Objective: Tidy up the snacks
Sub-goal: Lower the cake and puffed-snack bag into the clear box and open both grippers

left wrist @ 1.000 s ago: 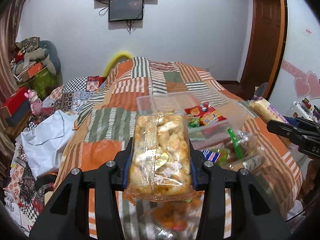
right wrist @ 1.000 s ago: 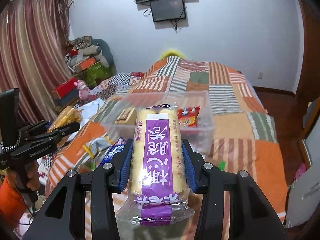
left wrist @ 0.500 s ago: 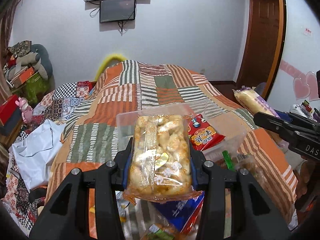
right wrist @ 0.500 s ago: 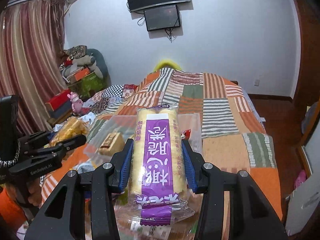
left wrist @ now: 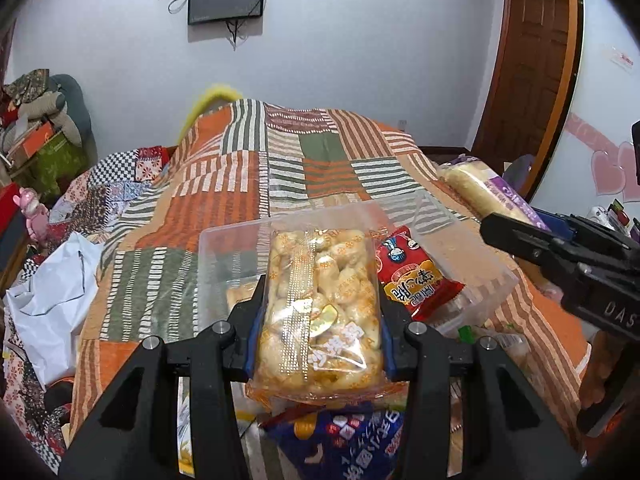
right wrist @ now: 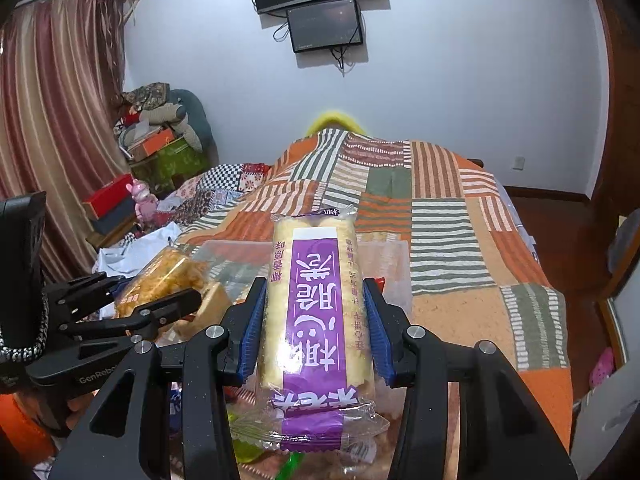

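Left tongs [left wrist: 320, 312] clamp a fried-puff bag [left wrist: 320, 308], right tongs [right wrist: 316, 328] a purple wafer pack [right wrist: 316, 304], both above the clear bin [left wrist: 472, 268] on the bed [left wrist: 280, 168]; crowding risks collision, or packs missing the bin.

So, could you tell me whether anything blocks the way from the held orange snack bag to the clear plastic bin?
Nothing visible does: the orange snack bag in the left gripper hangs just short of the clear plastic bin, whose top is open; a red packet lies inside, right.

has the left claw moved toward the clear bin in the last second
Yes. The left claw has closed in on the clear bin, which now looms larger and nearer against the quilt.
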`<action>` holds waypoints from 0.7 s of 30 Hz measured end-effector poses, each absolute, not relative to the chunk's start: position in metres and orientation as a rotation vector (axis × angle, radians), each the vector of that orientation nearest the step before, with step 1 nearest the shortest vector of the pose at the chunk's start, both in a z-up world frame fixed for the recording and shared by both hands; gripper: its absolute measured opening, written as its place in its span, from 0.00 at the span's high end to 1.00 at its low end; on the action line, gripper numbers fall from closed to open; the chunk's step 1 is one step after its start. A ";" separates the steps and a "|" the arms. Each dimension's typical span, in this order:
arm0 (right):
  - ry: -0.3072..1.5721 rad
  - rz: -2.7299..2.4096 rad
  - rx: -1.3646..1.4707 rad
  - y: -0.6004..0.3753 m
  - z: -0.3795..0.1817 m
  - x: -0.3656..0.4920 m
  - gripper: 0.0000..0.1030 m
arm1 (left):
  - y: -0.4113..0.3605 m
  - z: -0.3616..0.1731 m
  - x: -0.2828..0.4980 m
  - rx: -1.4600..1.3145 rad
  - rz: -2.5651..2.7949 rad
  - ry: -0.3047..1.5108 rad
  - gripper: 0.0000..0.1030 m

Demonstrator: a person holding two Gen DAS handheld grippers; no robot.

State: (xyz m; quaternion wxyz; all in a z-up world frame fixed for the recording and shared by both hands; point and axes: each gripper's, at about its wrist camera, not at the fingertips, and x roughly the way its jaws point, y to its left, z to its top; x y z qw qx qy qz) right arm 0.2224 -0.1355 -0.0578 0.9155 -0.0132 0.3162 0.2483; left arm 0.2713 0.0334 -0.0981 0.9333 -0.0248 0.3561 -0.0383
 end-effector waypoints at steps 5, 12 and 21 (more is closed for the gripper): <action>0.688 0.516 -0.038 -0.130 -0.068 0.235 0.59 | 0.034 -0.105 0.287 -0.065 -0.089 0.763 0.57; 0.744 0.516 -0.063 -0.123 -0.081 0.250 0.59 | 0.034 -0.114 0.310 -0.075 -0.102 0.835 0.57; 0.806 0.511 -0.077 -0.120 -0.094 0.261 0.59 | 0.029 -0.128 0.324 -0.069 -0.091 0.877 0.56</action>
